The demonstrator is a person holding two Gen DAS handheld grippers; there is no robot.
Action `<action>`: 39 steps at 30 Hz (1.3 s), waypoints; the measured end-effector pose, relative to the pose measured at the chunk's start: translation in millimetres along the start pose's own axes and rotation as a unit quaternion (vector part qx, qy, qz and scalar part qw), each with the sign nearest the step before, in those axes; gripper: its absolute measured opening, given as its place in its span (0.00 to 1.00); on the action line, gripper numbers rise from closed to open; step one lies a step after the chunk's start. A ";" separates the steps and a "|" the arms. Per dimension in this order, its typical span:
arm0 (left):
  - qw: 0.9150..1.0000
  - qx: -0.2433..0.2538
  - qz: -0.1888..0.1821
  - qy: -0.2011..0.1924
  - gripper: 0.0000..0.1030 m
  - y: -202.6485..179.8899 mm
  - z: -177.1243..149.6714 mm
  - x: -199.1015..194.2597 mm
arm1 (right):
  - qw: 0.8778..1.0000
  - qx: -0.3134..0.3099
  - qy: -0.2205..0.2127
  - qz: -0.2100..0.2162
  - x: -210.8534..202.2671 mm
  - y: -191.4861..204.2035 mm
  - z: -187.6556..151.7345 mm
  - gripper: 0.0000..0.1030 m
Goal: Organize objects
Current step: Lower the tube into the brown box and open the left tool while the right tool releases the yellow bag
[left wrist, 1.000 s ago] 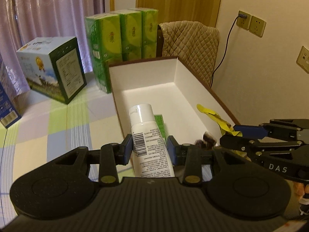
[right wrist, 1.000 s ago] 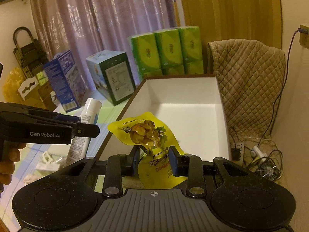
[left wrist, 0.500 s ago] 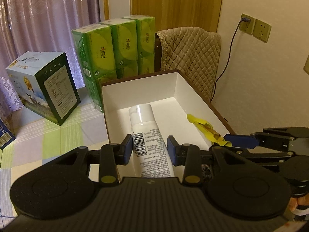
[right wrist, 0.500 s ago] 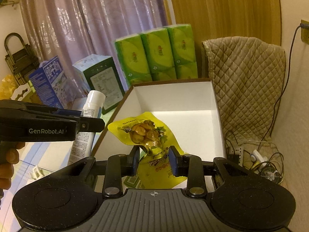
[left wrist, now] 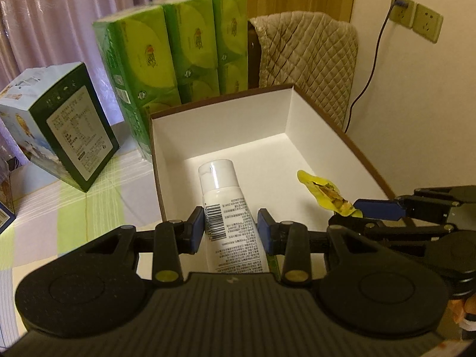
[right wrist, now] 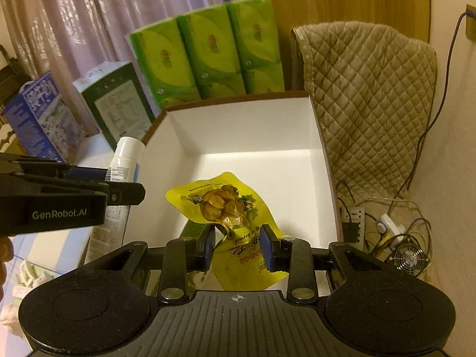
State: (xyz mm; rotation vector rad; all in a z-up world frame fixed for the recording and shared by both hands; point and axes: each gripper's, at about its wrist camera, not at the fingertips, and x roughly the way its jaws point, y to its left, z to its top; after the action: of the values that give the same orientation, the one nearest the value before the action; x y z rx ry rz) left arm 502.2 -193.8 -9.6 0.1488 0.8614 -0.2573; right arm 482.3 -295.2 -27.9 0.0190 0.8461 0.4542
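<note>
Both grippers hover over an open white box: the left gripper clamps a white tube, the right gripper, beside it, pinches a yellow snack pouch. Neither item has been set down yet, so both drops seemingly remain; something green shows under the grippers. Ahead stand green tissue packs on a checked table; a quilted cover and curtains lie beyond.

Dim, warm yellow room light in both views. Box interior brightest, its floor lit and left wall shaded. Glare streak on bottle cap. Tissue packs slightly motion-blurred. Strong fisheye bending, dark vignette at corners
</note>
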 end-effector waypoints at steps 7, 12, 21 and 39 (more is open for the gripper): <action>1.000 0.009 0.002 0.024 0.32 4.5 9.2 33.4 | 1.000 0.001 0.020 -0.017 31.1 -7.9 12.6 0.28; 0.999 0.021 0.006 0.030 0.32 7.6 19.3 54.5 | 0.999 -0.003 0.027 -0.023 48.0 -10.2 24.5 0.28; 0.999 0.029 0.011 0.043 0.33 13.7 30.4 85.8 | 0.999 -0.002 0.034 -0.030 67.7 -13.2 37.2 0.28; 0.999 0.030 0.000 0.034 0.42 15.5 34.5 93.6 | 0.999 0.015 0.026 -0.041 74.6 -22.2 42.1 0.29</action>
State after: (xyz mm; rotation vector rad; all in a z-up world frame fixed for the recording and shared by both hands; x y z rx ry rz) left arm 590.1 -202.3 -58.5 0.2138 0.9213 -0.2784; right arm 564.1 -279.0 -57.7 -0.0007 0.9011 0.3660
